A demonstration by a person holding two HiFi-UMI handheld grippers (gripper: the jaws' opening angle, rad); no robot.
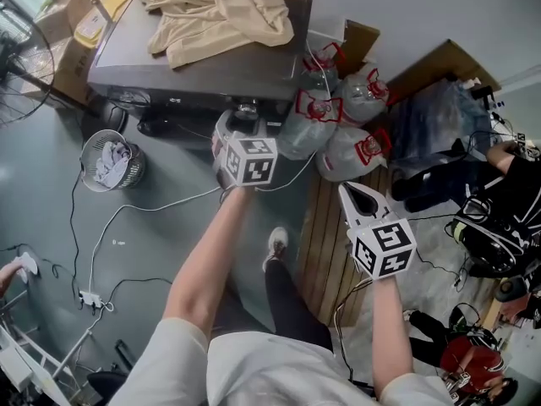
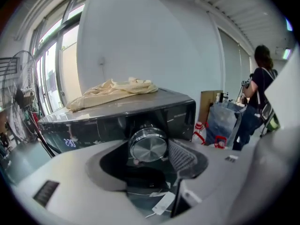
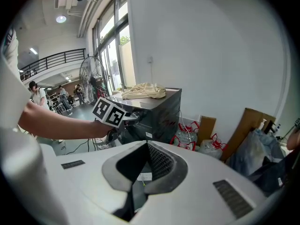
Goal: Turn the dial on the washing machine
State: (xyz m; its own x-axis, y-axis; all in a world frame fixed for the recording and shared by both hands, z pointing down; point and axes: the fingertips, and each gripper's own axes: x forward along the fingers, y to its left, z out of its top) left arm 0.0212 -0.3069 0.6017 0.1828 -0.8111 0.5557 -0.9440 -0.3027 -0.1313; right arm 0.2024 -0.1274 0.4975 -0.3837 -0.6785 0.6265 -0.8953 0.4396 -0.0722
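The dark washing machine (image 1: pixel 203 66) stands ahead with a beige cloth (image 1: pixel 220 15) lying on its top. Its round chrome dial (image 2: pixel 148 145) sits on the front panel (image 2: pixel 93 130). My left gripper (image 2: pixel 149 150) is at the dial (image 1: pixel 246 111), with the jaws standing on either side of it and the ribbed right pad (image 2: pixel 182 157) against its rim. The left gripper (image 1: pixel 245 123) shows from above right at the panel. My right gripper (image 1: pixel 359 200) hangs back to the right, away from the machine, with its jaws (image 3: pixel 147 144) together and nothing between them.
Clear plastic bags with red handles (image 1: pixel 338 117) lie right of the machine. A wire basket (image 1: pixel 110 159) and cables are on the floor to the left, a fan (image 1: pixel 17 57) beyond. A wooden pallet (image 1: pixel 325 244) lies under my right arm. A person (image 2: pixel 260 93) stands at the right.
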